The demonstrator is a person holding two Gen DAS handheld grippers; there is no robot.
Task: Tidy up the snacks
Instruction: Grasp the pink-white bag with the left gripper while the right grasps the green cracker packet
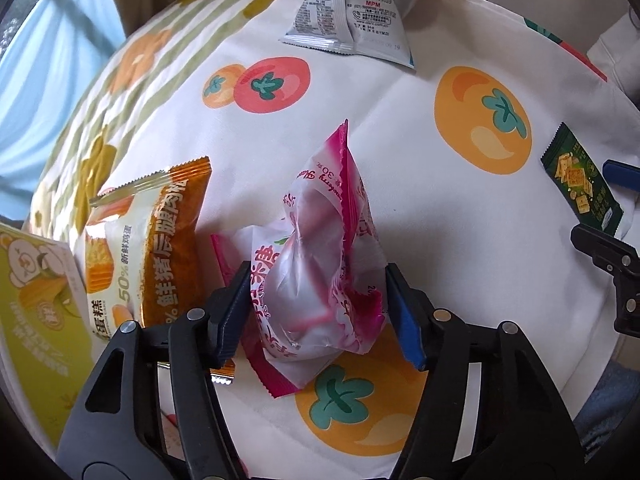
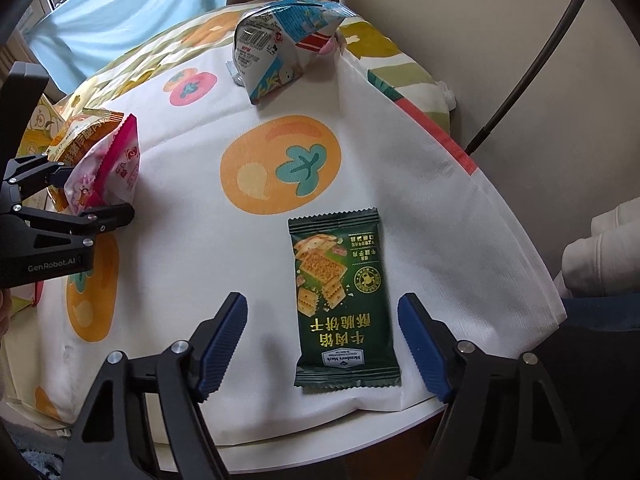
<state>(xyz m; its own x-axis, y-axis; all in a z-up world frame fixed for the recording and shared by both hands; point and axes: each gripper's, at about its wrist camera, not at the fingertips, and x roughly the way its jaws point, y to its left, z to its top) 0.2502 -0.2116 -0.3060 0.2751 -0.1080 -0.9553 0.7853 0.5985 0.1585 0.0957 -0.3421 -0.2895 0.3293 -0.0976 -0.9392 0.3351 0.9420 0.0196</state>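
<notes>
In the left wrist view we look over a tabletop (image 1: pixel 400 92) covered by a white cloth printed with orange and red fruit; a pale blue curtain (image 1: pixel 48 80) hangs at the far left. The cloth's right edge falls away at the right, and bare cloth lies between the near packets and the far one. Our left gripper (image 1: pixel 316 312) is clamped on a pink-and-white snack packet (image 1: pixel 320 264), crumpled and standing on end between the blue pads. Just left of it leans an orange cake packet (image 1: pixel 160 240), and a yellow-green box (image 1: pixel 36 312) sits at the left edge. A white-and-blue packet (image 1: pixel 352 20) lies far off.

In the right wrist view the tabletop's near edge curves below the cloth, and a plain wall (image 2: pixel 480 40) rises at the right. Our right gripper (image 2: pixel 322 344) stands with its fingers apart, holding nothing, over the near end of a dark green cracker packet (image 2: pixel 340 300) lying flat near the cloth's right edge. Open cloth spreads to its left and beyond it.
</notes>
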